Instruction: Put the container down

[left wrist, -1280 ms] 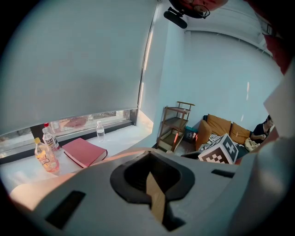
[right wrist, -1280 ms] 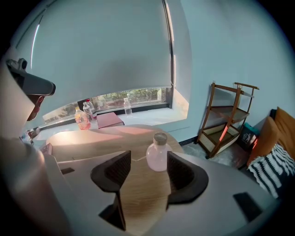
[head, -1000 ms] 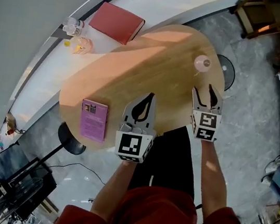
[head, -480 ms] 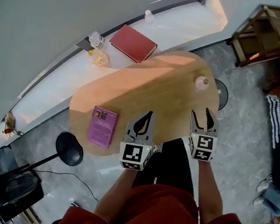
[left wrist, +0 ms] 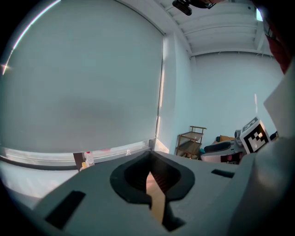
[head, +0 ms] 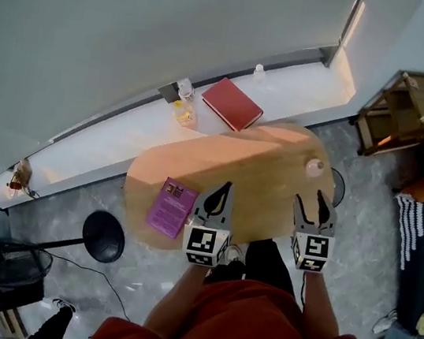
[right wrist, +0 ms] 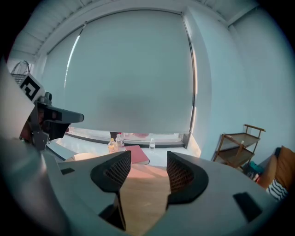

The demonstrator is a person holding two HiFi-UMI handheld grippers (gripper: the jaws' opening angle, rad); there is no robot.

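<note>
Closest to us, our left claw is pinched together on nothing, and our right claw gapes wide, empty. Beside the left claw, one purple book lies on the bench. Ahead of the right claw, one small pink container stands near the bench's edge, free of both claws. We judge it light and rigid, best pinched across its sides. Farthest, the windowsill carries one red book and three small bottles.

No text is legible, even on the purple book.
</note>
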